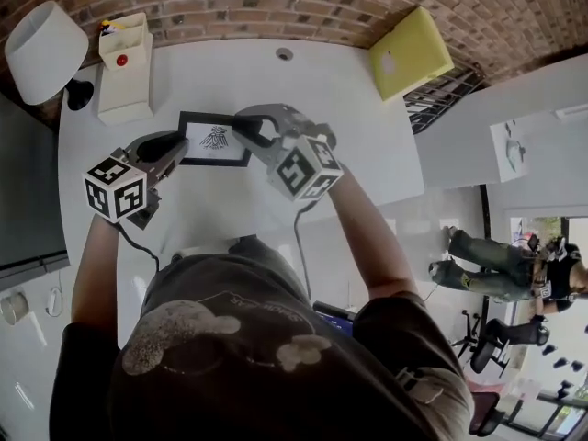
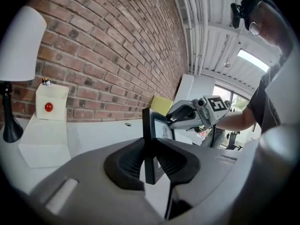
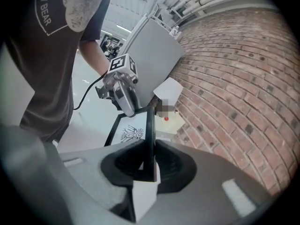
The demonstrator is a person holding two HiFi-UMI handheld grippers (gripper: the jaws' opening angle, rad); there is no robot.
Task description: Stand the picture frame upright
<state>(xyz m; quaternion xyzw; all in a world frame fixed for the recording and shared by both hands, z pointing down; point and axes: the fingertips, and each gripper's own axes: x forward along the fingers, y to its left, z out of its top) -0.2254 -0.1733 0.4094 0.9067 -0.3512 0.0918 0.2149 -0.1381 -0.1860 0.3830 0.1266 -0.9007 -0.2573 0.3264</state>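
A black picture frame (image 1: 214,139) with a bird drawing is held above the white table (image 1: 340,136), close to the person's chest. My left gripper (image 1: 176,152) is shut on its left edge. In the left gripper view the dark edge of the picture frame (image 2: 149,139) is pinched between the pads of the left gripper (image 2: 150,162), with the right gripper (image 2: 197,114) beyond it. My right gripper (image 1: 254,132) is shut on the frame's right edge. In the right gripper view the picture frame (image 3: 130,133) runs away from the right gripper (image 3: 149,167) toward the left gripper (image 3: 121,86).
A white lamp (image 1: 44,51) stands at the table's far left, next to a white box with a red button (image 1: 124,62). A yellow panel (image 1: 411,51) leans at the far right by the brick wall (image 1: 276,3). A small cable hole (image 1: 285,53) sits near the wall.
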